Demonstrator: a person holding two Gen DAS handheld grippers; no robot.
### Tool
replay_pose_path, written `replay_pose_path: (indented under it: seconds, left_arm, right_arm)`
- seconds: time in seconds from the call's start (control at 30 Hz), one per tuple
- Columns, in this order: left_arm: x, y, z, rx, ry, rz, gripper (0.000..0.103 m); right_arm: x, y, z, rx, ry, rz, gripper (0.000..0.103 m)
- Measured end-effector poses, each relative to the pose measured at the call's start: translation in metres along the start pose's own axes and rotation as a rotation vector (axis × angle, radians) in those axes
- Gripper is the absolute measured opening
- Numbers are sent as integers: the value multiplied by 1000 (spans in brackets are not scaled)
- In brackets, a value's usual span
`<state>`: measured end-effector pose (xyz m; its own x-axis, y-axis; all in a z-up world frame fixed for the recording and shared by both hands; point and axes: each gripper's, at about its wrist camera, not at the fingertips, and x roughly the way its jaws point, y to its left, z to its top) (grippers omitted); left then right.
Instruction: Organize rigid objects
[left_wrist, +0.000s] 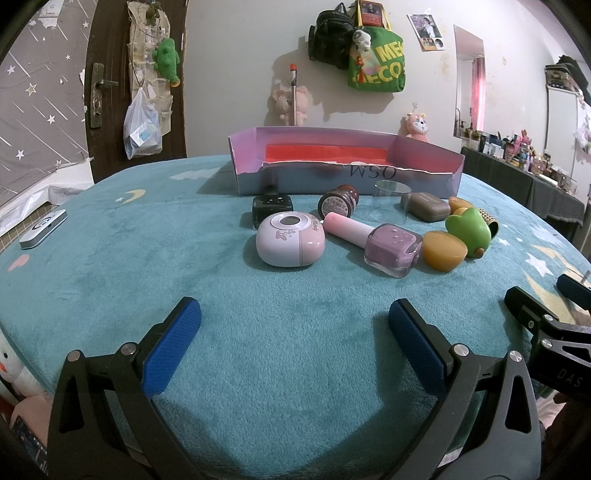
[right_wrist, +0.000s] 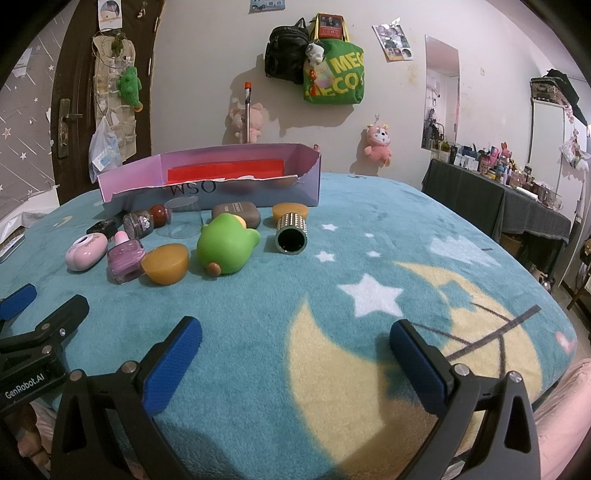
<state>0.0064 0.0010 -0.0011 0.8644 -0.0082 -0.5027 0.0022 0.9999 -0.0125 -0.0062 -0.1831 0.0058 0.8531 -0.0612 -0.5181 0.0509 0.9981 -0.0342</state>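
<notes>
White wall (left_wrist: 229, 74), dark wooden door (left_wrist: 107, 44), green tote bag (right_wrist: 334, 75), cluttered side table (right_wrist: 498, 206), perhaps a dresser

Bare teal blanket (left_wrist: 288, 332) lies open from 6 o'clock up to the cluster, and the moon-patterned stretch at 3 o'clock in the right wrist view is open too. At 12 o'clock the long box (left_wrist: 343, 181) forms a wall, with the green toy (right_wrist: 225, 247), purple bottle (left_wrist: 393, 247) and clear cup (left_wrist: 391, 201) crowded just before it.

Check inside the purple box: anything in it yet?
Inside the purple box, only a red liner shows, and no objects. The near wall hides the front of the floor. Both grippers are open and empty.
</notes>
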Motion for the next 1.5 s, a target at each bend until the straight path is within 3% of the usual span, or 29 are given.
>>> replay_pose_path:
  seconds: [0.37, 0.67, 0.83, 0.9, 1.03, 1.13, 1.2, 1.27, 1.43, 1.5]
  left_arm:
    - [10, 5, 1, 6, 16, 7, 103]
    - [10, 6, 30, 40, 5, -9, 103]
    - [22, 15, 48, 8, 45, -3, 103]
    - [29, 19, 52, -17, 93, -33, 103]
    - [39, 24, 57, -28, 156, -44, 102]
    - [43, 26, 63, -13, 170, -21, 101]
    - [48, 27, 65, -6, 195, -24, 99]
    - [55, 28, 66, 0, 234, -32, 88]
    - [72, 33, 66, -16, 323, -66, 74]
    - [74, 32, 67, -13, 331, -76, 73]
  right_arm:
    - [10, 1, 8, 8, 43, 26, 103]
    - [21, -3, 35, 22, 67, 43, 103]
    - [28, -6, 56, 22, 67, 35, 103]
    - [33, -9, 64, 30, 79, 26, 103]
    - [49, -18, 75, 77, 176, 78, 102]
    - [57, -25, 83, 90, 195, 58, 100]
    - [65, -28, 88, 77, 221, 47, 95]
    - [74, -32, 92, 89, 261, 68, 88]
    - [91, -38, 96, 86, 325, 77, 80]
    - [97, -37, 94, 76, 351, 92, 74]
